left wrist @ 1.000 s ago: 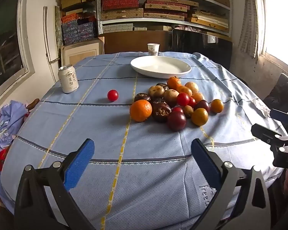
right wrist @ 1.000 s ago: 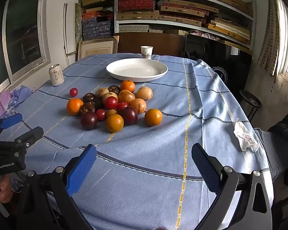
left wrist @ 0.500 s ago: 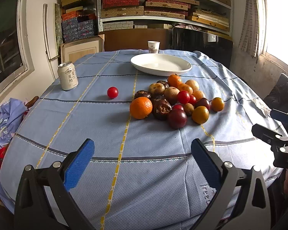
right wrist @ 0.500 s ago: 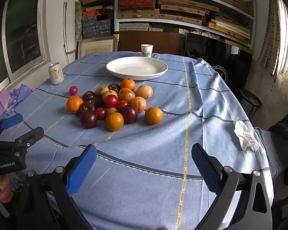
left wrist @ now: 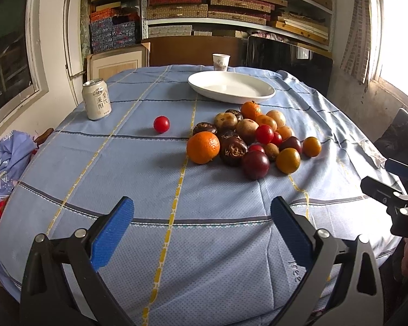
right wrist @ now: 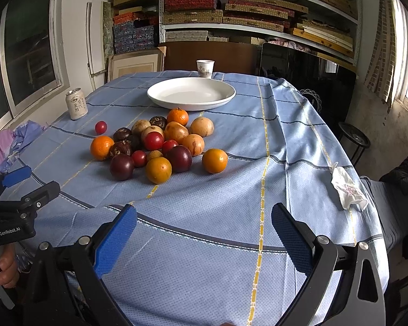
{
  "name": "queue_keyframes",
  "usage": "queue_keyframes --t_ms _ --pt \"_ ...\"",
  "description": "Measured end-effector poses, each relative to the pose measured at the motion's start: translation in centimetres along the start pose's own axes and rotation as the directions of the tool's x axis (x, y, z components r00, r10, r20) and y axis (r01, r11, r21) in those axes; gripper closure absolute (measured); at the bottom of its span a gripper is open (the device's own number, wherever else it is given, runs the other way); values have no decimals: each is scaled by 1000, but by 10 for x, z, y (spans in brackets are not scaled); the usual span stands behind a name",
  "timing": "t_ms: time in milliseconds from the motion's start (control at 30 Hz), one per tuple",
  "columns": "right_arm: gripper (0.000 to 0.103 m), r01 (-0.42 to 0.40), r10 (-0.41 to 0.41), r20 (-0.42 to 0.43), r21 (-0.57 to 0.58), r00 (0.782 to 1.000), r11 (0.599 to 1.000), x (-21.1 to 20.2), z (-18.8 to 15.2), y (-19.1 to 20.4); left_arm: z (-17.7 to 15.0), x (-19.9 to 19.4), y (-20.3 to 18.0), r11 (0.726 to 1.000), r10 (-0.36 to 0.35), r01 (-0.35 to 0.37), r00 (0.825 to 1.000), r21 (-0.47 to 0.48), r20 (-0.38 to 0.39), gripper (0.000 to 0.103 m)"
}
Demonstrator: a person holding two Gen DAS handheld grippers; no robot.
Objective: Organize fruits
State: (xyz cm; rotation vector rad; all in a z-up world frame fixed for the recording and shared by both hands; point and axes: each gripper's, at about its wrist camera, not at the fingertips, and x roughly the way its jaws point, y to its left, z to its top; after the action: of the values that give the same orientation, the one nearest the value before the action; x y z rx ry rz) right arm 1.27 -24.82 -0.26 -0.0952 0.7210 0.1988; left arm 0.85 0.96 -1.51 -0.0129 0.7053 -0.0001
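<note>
- Left gripper (left wrist: 202,225): jaws released, spread wide, grasping nothing; blue pads (left wrist: 112,233) hang over the near edge of the worktop (left wrist: 122,168).
- Right gripper (right wrist: 204,226): jaws released, spread wide, grasping nothing; it hangs over the near edge of the worktop, to the right of the left gripper.
- Fruit pile (left wrist: 254,138): lies on the blue cloth ahead of both jaws, well apart from them; ahead and right of the left jaws, ahead and left of the right jaws.
- Large orange (left wrist: 203,147): at the pile's left edge, touching a dark brown fruit (left wrist: 233,150).
- Dark plum (left wrist: 255,164): the pile member nearest the left jaws.
- Small orange (right wrist: 214,160): just beside the pile on its right, apart from the rest.
- Red tomato (left wrist: 161,124): alone, left of the pile, ahead of the left jaws.
- Plate (left wrist: 258,96): white, beyond the pile, holding no fruit.
- Cup (left wrist: 221,62): upright, behind the plate.
- Can (left wrist: 96,103): upright, far ahead and left of the left jaws.
- Tissue (right wrist: 348,188): crumpled, at the cloth's edge, ahead and right of the right jaws.
</note>
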Motion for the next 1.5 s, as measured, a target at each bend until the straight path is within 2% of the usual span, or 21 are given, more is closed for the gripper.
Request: queue_keyframes --t_ms 367,533,700,800,967,1500 --pt "3 -23 23 -2 3 1000 1000 1 1 0 1 -1 2 1000 -2 2 1000 -11 -4 4" --pt "4 -97 97 30 22 995 995 3 1 -1 0 0 4 1000 -5 5 1000 -16 -4 4" --pt "4 -79 83 101 -39 991 996 5 -2 11 1 1 5 1000 -4 4 1000 -16 -5 4" --pt "4 -94 99 83 -63 992 994 9 -2 18 1 1 6 1000 -2 2 1000 -15 -6 4" --pt "4 -62 69 78 -84 995 995 11 -2 21 0 5 8 1000 -6 6 1000 -17 -9 4" --pt "4 -57 62 71 -74 995 996 8 2 17 -2 8 4 1000 -15 15 1000 -8 -11 4"
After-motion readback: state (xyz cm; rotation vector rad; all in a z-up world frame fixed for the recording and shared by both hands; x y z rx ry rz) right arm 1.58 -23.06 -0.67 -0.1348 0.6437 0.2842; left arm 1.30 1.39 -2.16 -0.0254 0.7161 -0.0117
